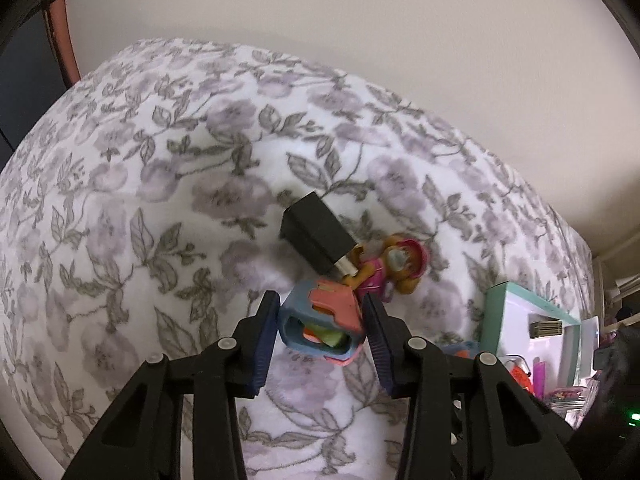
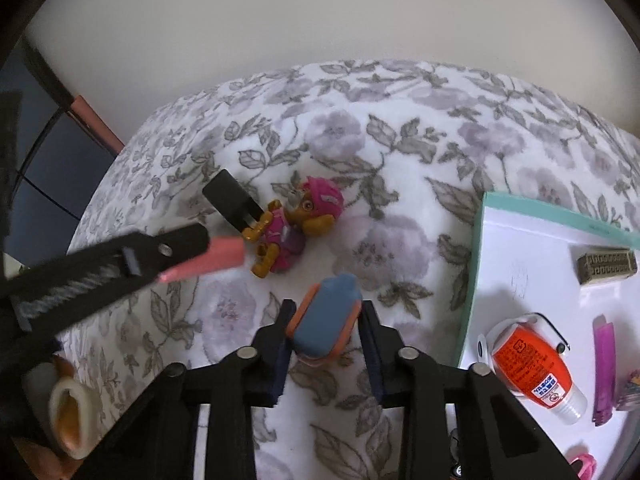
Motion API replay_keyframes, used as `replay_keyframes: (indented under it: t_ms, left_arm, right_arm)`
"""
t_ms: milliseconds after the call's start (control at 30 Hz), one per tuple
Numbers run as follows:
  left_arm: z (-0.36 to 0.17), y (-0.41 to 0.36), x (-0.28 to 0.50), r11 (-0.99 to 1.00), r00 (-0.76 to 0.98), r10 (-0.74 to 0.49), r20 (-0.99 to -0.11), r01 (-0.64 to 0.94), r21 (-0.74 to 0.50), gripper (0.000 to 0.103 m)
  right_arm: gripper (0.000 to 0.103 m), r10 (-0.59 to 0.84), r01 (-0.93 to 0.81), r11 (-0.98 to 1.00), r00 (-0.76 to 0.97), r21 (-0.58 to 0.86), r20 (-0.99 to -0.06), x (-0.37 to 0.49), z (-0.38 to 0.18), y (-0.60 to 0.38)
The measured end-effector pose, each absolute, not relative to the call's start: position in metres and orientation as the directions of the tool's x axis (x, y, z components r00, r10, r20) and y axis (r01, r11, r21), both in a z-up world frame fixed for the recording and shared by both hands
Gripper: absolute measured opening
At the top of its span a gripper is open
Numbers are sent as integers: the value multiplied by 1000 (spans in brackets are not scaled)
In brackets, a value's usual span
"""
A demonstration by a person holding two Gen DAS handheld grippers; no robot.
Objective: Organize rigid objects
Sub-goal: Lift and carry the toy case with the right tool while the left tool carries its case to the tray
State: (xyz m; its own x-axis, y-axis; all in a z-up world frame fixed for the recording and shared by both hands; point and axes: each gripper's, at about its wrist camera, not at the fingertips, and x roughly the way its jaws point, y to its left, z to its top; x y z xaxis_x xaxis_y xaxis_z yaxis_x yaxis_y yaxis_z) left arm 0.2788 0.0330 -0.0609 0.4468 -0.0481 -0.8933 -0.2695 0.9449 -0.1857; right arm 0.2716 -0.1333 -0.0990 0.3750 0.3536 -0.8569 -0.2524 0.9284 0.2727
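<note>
My left gripper [image 1: 322, 316] is shut on a blue and pink toy piece [image 1: 324, 322], held just above the floral blanket; the right wrist view shows its pink end [image 2: 218, 258] at the tip of that gripper. Just beyond it lie a black charger block [image 1: 316, 236] and a pink and orange toy dog figure [image 1: 394, 266], also in the right wrist view, charger [image 2: 230, 200], dog [image 2: 292, 226]. My right gripper [image 2: 324, 326] is shut on a blue toy piece with an orange rim [image 2: 326, 326], beside the white tray [image 2: 516, 256].
The tray has a teal rim [image 1: 520, 294] and holds an orange bottle [image 2: 536, 368], a tan block [image 2: 606, 266] and a purple clip [image 2: 604, 372]. A roll of tape [image 2: 68, 416] sits low left. A wall lies behind the blanket [image 1: 160, 200].
</note>
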Motion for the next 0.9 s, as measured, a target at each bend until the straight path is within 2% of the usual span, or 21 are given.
replay_keyframes:
  t_ms: [567, 900]
  left_arm:
    - [-79, 24, 281, 951, 400, -42, -916, -265, -159, 44]
    - [-46, 21, 279, 948, 482, -70, -873, -240, -208, 44]
  right_arm:
    - [25, 342, -243, 932, 337, 270, -877, 274, -117, -132]
    - [25, 354, -232, 931, 407, 280, -842, 272, -87, -148]
